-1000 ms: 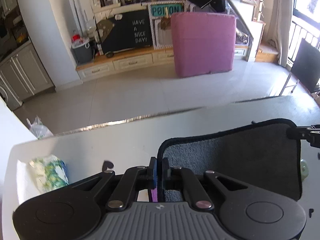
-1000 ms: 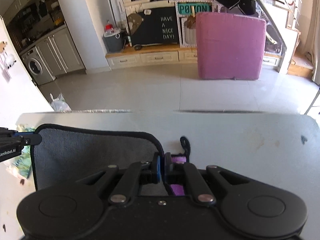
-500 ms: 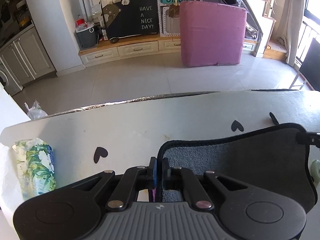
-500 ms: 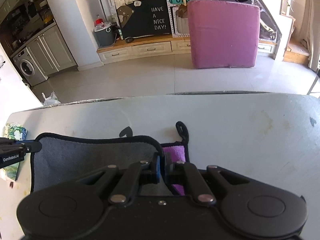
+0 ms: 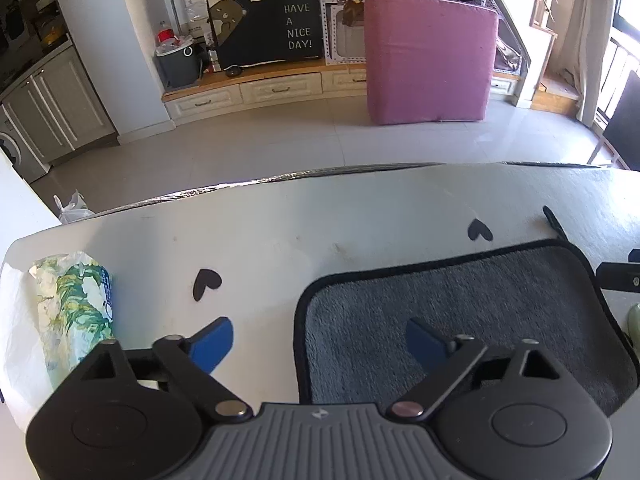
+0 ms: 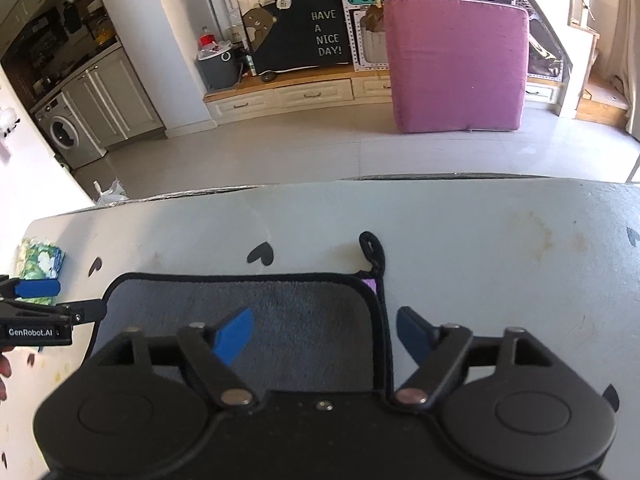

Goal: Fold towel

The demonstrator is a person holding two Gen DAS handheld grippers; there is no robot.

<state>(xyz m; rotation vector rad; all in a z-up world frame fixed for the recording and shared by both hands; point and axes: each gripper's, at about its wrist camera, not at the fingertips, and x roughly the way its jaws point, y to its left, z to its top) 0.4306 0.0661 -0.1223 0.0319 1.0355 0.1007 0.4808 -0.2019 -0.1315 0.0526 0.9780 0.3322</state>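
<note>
A grey towel (image 5: pixel 452 312) with black trim lies folded flat on the white table (image 5: pixel 320 216). It also shows in the right wrist view (image 6: pixel 256 312), with a purple corner (image 6: pixel 370 283) and a black hanging loop (image 6: pixel 370 246) at its far right. My left gripper (image 5: pixel 318 342) is open and empty, straddling the towel's left edge. My right gripper (image 6: pixel 324 336) is open and empty, straddling the towel's right edge. The left gripper also shows in the right wrist view (image 6: pixel 40 300).
A green-patterned tissue pack (image 5: pixel 74 308) lies at the table's left end on white paper. Black heart stickers (image 5: pixel 206 282) dot the tabletop. The table's far edge (image 5: pixel 280 180) drops to a tiled floor with a pink cushion (image 5: pixel 430 60) beyond.
Both grippers were shut on the towel's near corners, carried them forward over the far edge, and have now opened and let go. The towel lies folded.
</note>
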